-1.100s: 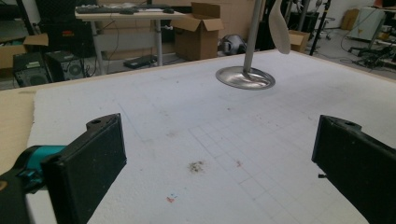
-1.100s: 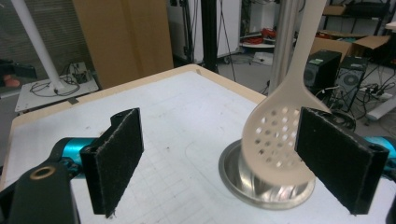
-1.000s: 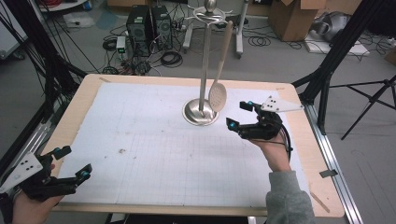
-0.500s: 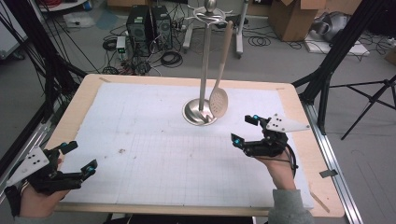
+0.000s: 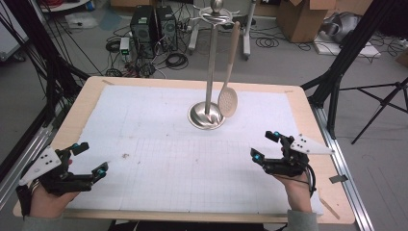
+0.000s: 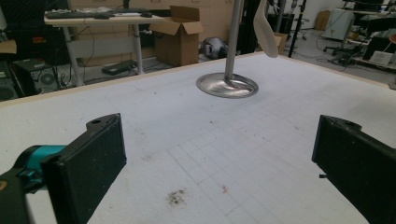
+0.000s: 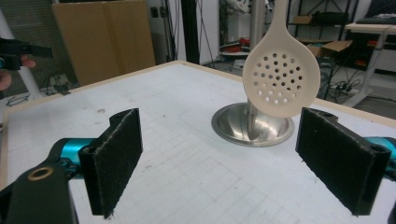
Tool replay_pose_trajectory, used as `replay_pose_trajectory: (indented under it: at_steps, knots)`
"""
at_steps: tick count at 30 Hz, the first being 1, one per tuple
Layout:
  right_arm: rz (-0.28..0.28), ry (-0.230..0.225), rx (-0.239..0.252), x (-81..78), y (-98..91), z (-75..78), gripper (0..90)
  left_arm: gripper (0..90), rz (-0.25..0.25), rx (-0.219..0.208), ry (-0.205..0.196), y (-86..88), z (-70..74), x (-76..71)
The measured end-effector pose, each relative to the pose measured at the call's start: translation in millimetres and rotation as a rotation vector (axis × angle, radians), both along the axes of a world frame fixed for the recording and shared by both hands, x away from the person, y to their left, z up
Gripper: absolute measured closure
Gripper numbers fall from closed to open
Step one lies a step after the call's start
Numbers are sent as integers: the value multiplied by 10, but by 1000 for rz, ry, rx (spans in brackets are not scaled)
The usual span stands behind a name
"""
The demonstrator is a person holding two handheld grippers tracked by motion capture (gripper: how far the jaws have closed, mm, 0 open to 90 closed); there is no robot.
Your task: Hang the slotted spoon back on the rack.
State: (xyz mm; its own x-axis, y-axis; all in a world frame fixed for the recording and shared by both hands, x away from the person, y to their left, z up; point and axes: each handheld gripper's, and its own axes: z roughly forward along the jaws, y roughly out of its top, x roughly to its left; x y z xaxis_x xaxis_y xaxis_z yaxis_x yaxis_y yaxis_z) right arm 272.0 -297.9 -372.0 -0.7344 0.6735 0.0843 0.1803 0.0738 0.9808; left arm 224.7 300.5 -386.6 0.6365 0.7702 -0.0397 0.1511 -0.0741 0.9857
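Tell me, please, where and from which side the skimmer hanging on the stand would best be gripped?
Probably on the skimmer handle, just above the perforated head, coming in from the right gripper side. The handle is slim and hangs nearly straight down from a hook on the stand, so open jaws could close across it. The pole stands close on the other side, blocking that approach.

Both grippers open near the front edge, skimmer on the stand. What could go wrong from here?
1. The slotted spoon hangs freely from the stand; a sideways bump from the right gripper would probably set it swinging or unhook it.
2. The stand is a tall thin pole on a small round base, so pushing high on it may tip it.
3. The left gripper sits at the table's near edge, with cable trailing; a snag is possible.
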Motion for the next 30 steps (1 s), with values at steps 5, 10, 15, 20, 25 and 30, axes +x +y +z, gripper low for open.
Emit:
replay_pose_trajectory:
  at_steps: [5,10,15,20,25,30]
  knots:
    - [-26,2,-3,-79,-103,-74,137,31,-9,5,3,-30,-11,28]
    - [-47,11,-9,-130,-211,-164,137,30,-22,15,-1,-83,5,33]
    - [-87,1,-3,-212,-310,-241,137,31,-25,20,2,-103,-6,43]
    - [-108,29,-2,-279,-400,-285,138,31,-26,20,3,-106,-3,45]
    - [-125,44,3,-345,-473,-320,138,31,-23,23,5,-106,-15,57]
    - [-163,45,36,-387,-554,-338,138,31,-18,34,8,-96,-32,69]
